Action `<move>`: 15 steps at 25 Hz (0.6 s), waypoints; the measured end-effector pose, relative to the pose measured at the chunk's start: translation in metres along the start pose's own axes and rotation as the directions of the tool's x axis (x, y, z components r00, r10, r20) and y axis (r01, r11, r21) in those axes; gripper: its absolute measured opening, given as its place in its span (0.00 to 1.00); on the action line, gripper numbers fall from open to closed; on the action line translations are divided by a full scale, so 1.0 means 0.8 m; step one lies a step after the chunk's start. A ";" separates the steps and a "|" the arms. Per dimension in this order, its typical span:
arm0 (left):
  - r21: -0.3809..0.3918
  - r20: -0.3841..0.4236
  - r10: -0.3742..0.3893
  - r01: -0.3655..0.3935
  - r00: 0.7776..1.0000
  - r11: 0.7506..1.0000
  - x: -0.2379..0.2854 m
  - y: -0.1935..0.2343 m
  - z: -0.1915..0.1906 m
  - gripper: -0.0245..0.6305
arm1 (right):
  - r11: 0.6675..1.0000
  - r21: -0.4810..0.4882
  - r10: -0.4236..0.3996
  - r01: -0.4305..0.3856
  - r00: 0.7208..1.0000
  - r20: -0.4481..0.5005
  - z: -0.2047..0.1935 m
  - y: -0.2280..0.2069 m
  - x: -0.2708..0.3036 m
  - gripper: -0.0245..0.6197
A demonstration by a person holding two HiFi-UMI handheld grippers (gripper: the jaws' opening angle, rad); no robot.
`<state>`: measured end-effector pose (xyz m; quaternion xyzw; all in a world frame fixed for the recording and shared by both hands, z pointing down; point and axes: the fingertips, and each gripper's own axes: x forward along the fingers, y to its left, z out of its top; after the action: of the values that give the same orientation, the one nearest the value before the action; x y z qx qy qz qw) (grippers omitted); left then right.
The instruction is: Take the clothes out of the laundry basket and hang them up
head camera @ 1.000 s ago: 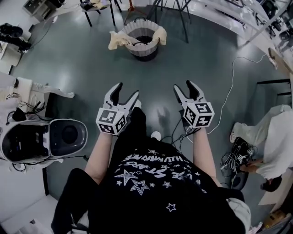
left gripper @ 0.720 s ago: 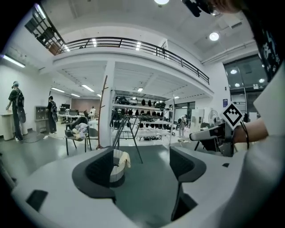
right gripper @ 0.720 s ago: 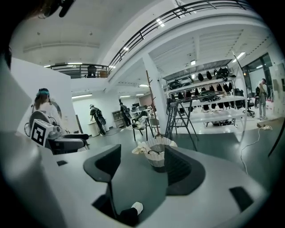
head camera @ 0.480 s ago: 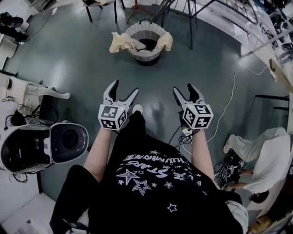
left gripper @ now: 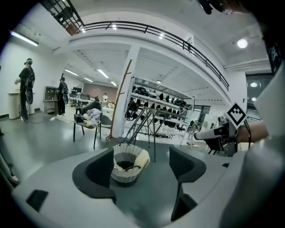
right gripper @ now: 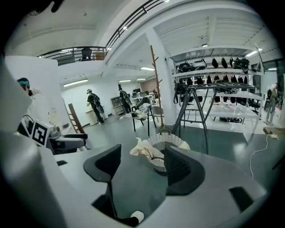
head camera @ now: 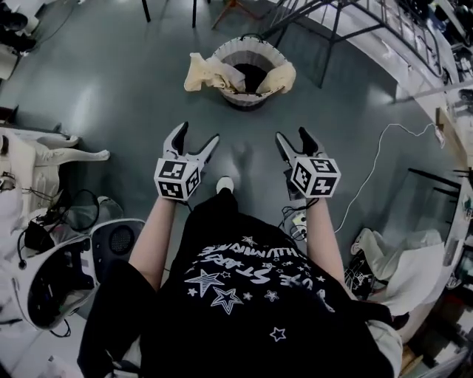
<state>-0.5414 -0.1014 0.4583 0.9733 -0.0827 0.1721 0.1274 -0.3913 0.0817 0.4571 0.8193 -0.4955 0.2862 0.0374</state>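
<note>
A white pleated laundry basket (head camera: 247,74) stands on the grey floor ahead, with cream cloth (head camera: 204,74) draped over its rim on both sides and dark items inside. My left gripper (head camera: 197,134) and right gripper (head camera: 293,135) are held side by side in the air, short of the basket. Both have just been opening and now stand open, with nothing between the jaws. In the left gripper view the basket (left gripper: 129,164) shows between the left gripper's (left gripper: 142,168) fingers. In the right gripper view the basket (right gripper: 165,143) lies beyond the right gripper (right gripper: 143,168), partly behind one finger.
A metal clothes rack (head camera: 332,22) stands just behind the basket. A white machine (head camera: 66,273) with cables sits at the left. A white cable (head camera: 369,170) and a pile of white cloth (head camera: 392,258) lie at the right. A chair with clothes (left gripper: 89,118) and people (left gripper: 26,89) are far off.
The person has walked forward: the basket now lies nearer in the head view and both grippers have come closer to it. Nothing was grasped.
</note>
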 end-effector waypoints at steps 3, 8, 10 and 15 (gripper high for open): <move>-0.031 0.001 0.014 -0.014 1.000 0.999 0.011 0.038 0.006 0.63 | 1.000 -0.028 0.008 -0.009 1.000 -0.020 0.021 0.018 0.040 0.50; -0.073 -0.002 0.045 -0.045 0.999 0.996 0.029 0.087 0.010 0.63 | 0.996 -0.077 0.032 -0.037 0.997 -0.067 0.040 0.037 0.094 0.50; -0.083 0.004 0.058 -0.058 0.998 0.995 0.033 0.104 0.013 0.63 | 0.995 -0.090 0.040 -0.048 0.996 -0.086 0.045 0.042 0.115 0.50; -0.122 -0.022 0.132 -0.133 0.991 0.984 0.040 0.149 0.005 0.63 | 0.988 -0.110 0.094 -0.109 0.987 -0.133 0.056 0.056 0.180 0.50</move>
<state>-0.5347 -0.2198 0.4921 0.9548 -0.1568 0.1814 0.1759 -0.3592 -0.0703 0.4829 0.7694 -0.5491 0.3098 0.1022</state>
